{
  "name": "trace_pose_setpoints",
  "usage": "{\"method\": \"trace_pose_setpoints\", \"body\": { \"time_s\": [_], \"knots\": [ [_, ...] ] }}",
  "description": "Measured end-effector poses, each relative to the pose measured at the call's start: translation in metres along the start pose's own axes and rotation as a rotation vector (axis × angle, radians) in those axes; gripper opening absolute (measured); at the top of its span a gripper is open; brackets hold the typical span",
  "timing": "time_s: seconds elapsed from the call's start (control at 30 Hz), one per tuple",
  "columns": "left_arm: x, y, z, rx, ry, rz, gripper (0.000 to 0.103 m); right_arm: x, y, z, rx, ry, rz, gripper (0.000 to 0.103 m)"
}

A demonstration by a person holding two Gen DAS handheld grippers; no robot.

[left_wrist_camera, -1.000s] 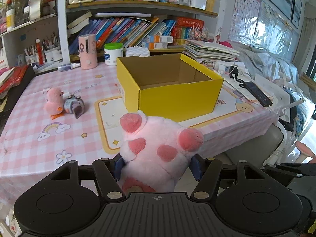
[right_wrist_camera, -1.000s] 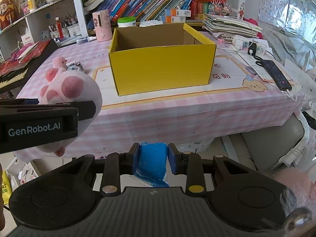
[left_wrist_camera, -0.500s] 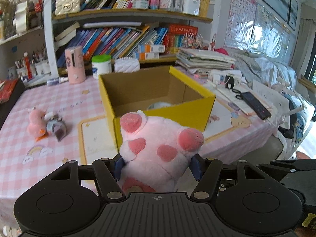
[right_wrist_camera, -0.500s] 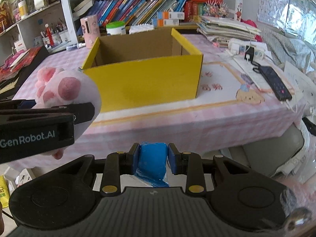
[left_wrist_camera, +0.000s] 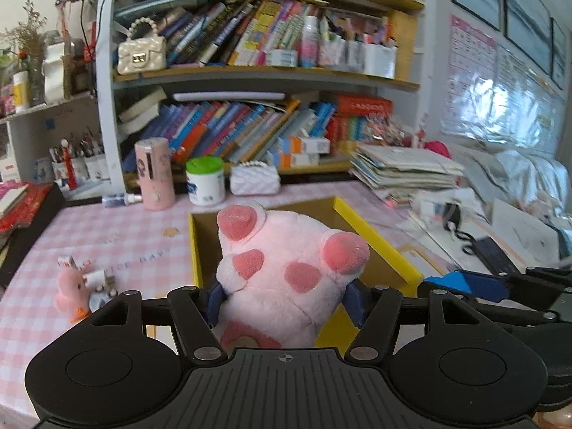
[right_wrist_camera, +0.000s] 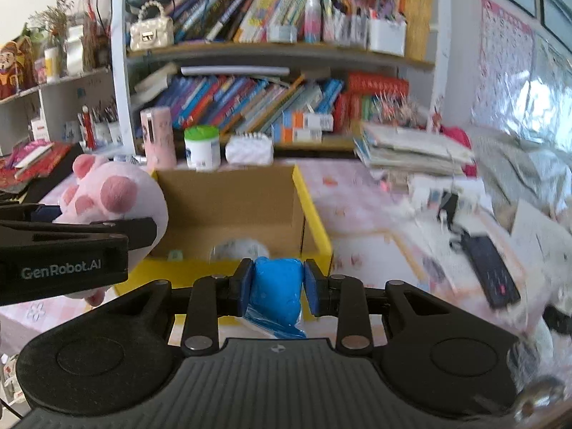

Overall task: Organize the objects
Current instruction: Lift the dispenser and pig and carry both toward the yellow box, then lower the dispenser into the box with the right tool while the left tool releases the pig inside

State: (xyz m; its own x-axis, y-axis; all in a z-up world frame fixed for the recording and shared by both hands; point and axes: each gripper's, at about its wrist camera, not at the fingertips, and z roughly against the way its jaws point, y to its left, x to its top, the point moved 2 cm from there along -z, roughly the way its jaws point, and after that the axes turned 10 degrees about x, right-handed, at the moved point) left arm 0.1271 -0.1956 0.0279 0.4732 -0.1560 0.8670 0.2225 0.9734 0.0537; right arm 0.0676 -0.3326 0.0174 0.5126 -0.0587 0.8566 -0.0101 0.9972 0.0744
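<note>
My left gripper [left_wrist_camera: 286,302] is shut on a pink plush paw [left_wrist_camera: 286,268] with darker pink pads, held above the near left part of the open yellow box [left_wrist_camera: 375,236]. The same pink plush paw [right_wrist_camera: 114,196] shows at the left of the right wrist view, over the yellow box [right_wrist_camera: 311,214]. My right gripper [right_wrist_camera: 275,286] is shut on a blue soft packet [right_wrist_camera: 275,286] in clear wrap, just before the box's near wall. A pale round thing [right_wrist_camera: 239,248] lies inside the box.
A small pink duck toy [left_wrist_camera: 69,291] and a little grey toy [left_wrist_camera: 98,286] lie on the pink checked tablecloth [left_wrist_camera: 89,232] left of the box. A pink cylinder [left_wrist_camera: 154,175], a green-lidded tub [left_wrist_camera: 205,180], bookshelves, stacked papers [left_wrist_camera: 404,171] and a black remote [right_wrist_camera: 489,271] surround it.
Both grippers moved forward and upward toward the yellow box, each keeping its load. The box now lies directly under them and its inside shows.
</note>
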Motion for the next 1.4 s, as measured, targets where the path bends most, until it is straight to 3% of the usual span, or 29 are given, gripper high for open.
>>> {"method": "trace_pose_setpoints", "body": {
  "time_s": [0.33,0.6,0.9,1.13,1.4],
  "knots": [
    [0.017,-0.009,-0.064,0.131,0.057,-0.022,0.064,0.038,-0.025,-0.062,0.080,-0.021,0.091,0.028],
    [0.007,-0.015,-0.106,0.176,0.150,-0.068,0.064,0.045,-0.029,-0.126,0.127,0.053,0.210,0.028],
    [-0.002,-0.020,-0.131,0.181,0.202,-0.093,0.065,0.036,-0.035,-0.178,0.153,0.162,0.311,0.028],
    [-0.009,-0.020,-0.146,0.178,0.246,-0.101,0.065,0.032,-0.033,-0.200,0.180,0.242,0.348,0.028],
    [-0.013,-0.027,-0.152,0.173,0.244,-0.152,0.069,0.034,-0.027,-0.215,0.206,0.284,0.423,0.028]
  ]
}}
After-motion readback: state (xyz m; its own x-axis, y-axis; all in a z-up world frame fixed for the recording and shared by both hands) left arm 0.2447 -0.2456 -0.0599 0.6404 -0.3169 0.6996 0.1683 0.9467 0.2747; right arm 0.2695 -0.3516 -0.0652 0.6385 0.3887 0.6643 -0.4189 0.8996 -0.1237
